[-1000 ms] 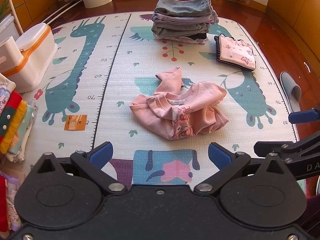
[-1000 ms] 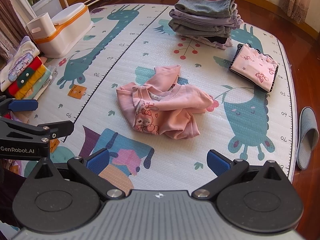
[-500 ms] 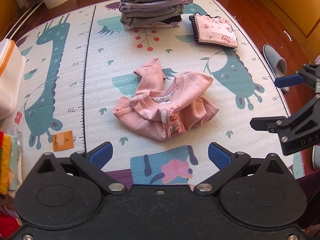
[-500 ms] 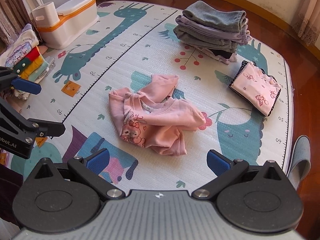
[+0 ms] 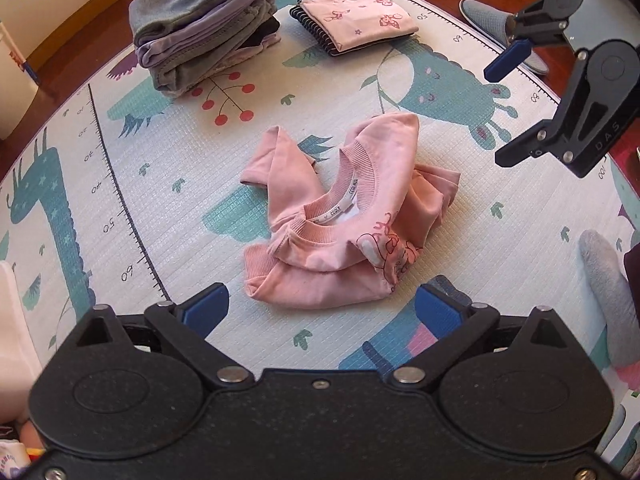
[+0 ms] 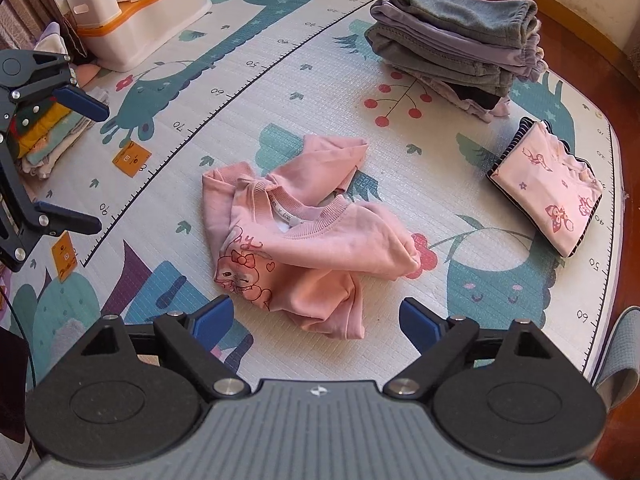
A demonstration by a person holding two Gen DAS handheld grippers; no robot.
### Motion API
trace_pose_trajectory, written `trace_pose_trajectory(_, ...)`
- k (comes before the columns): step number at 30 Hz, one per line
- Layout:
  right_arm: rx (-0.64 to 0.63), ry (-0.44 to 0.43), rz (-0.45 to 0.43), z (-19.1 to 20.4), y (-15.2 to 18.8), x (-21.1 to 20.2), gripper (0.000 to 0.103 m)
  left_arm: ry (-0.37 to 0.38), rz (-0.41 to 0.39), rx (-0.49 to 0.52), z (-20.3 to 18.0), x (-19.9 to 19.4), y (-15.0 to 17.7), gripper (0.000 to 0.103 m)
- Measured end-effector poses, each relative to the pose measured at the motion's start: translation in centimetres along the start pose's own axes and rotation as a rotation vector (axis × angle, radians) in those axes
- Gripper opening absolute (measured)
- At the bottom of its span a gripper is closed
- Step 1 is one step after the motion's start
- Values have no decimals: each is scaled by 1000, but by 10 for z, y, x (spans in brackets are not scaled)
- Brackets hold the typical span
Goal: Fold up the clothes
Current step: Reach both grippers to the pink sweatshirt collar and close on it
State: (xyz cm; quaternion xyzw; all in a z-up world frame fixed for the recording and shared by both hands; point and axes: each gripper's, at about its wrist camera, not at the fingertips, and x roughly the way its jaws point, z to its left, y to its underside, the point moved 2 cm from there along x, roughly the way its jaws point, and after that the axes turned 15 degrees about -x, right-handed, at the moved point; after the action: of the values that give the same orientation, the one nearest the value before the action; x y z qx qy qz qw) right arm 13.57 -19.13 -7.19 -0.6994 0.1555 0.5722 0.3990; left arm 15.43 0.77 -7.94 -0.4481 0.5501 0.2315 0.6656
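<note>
A: Left to right across the mat point(image 6: 280, 80) from the right wrist view: a white box point(image 6: 152, 36) and a striped pile point(image 6: 56, 136) at the far left edge, and the left gripper point(image 6: 80, 160) just in front of that pile, jaws spread, nothing in them.

B: Then the centre, the pink top point(image 6: 304, 236), crumpled in the middle of the mat, touched by neither gripper.

A: Right. Beyond it the grey stack point(image 6: 456, 44), already folded, and at the right a folded floral piece point(image 6: 548, 196). So I'd say this is the approach to a fresh garment.

B: And the right gripper point(image 6: 316, 320)?

A: Released. Its jaws have just been closing a little, with only the top's near hem showing between the pads, no pinch yet.

B: Which way does the top lie?

A: Bunched, so it's rough. Its long axis runs from near left to far right in that view, neckline turned up in the middle, one sleeve thrown toward the far side, cartoon print point(image 6: 240, 276) toward the near left.

B: Next move?

A: Probably each gripper takes a shoulder or hem corner and spreads it flat before any fold. Grabbing a doubled layer would be the risk.
</note>
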Motion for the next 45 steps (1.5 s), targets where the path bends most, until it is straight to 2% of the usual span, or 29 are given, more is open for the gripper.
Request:
trace_pose_trajectory(3, -42, -14, 16, -13, -7, 13, 88, 42, -18, 70, 5, 14, -5, 98)
trace_pose_trajectory(4, -57, -20, 21, -17, -9, 17, 88, 52, -27, 91, 7, 20, -6, 87)
trace_pose_trajectory(6, -92, -17, 36, -26, -15, 24, 88, 71, -43, 107, 13, 33, -7, 76)
trace_pose_trajectory(9, -171, -19, 54, -35, -23, 35, 88, 121, -40, 81, 25, 55, -8, 74)
trace_pose_trajectory(12, -249, -35, 69, -41, -29, 48, 87, 159, -44, 120, 27, 76, -9, 72)
trace_pose_trajectory(14, -294, -52, 82, -45, -33, 58, 84, 172, -38, 139, 27, 88, -10, 67)
trace_pose_trajectory(16, -312, -65, 88, -48, -31, 67, 78, 183, -28, 146, 29, 101, -13, 57)
trace_pose_trajectory(20, -325, -86, 91, -54, -28, 91, 72, 209, -16, 162, 36, 117, -21, 54)
trace_pose_trajectory(28, -321, -198, 27, -61, -39, 118, 71, 231, 9, 220, 56, 140, -29, 44)
trace_pose_trajectory(33, -294, -244, 7, -65, -50, 132, 71, 243, 28, 253, 57, 157, -31, 41)
trace_pose_trajectory(36, -273, -259, 25, -69, -50, 144, 71, 269, 41, 277, 51, 165, -30, 41)
trace_pose_trajectory(41, -269, -287, 54, -70, -46, 157, 61, 281, 57, 306, 46, 175, -26, 41)
trace_pose_trajectory(45, -259, -295, 64, -73, -43, 159, 53, 278, 60, 296, 45, 181, -25, 36)
